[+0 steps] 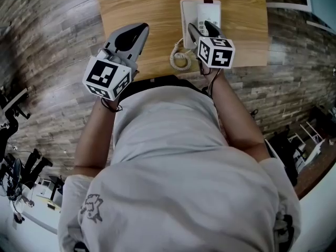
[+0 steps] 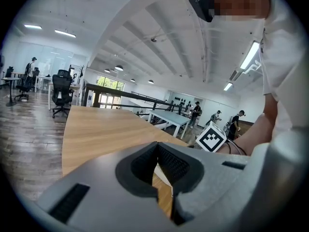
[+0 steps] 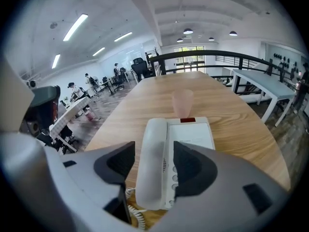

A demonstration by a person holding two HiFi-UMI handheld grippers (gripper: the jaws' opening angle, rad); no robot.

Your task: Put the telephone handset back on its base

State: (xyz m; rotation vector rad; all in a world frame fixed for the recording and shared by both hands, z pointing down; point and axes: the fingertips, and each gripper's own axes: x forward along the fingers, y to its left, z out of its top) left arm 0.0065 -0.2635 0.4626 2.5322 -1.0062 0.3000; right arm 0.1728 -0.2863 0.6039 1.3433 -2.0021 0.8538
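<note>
At the near edge of the table (image 1: 152, 9), left of centre, your left gripper (image 1: 131, 33) hangs over bare wood. Its jaws are drawn together, with only a thin wedge of daylight between the pads and nothing in them. It is well apart from the phone. To the right, also by the near edge, your right gripper (image 1: 202, 29) points steeply down at the phone. Its marker cube (image 1: 216, 52) sits just above your wrist. The right gripper view shows its jaws standing wide, one on each side of the handset (image 3: 153, 144), with a gap on both sides and no pad touching it. The coiled cord (image 1: 180, 59) lies on the wood at the phone's near left corner. The handset lies lengthwise along the left side of the base (image 3: 195, 137), seated on it. The keypad buttons show just to its right. Beyond the base's far end, just beside it, stands a pale pink cup (image 3: 183, 104). The rest of the table runs bare to its far edge.
</note>
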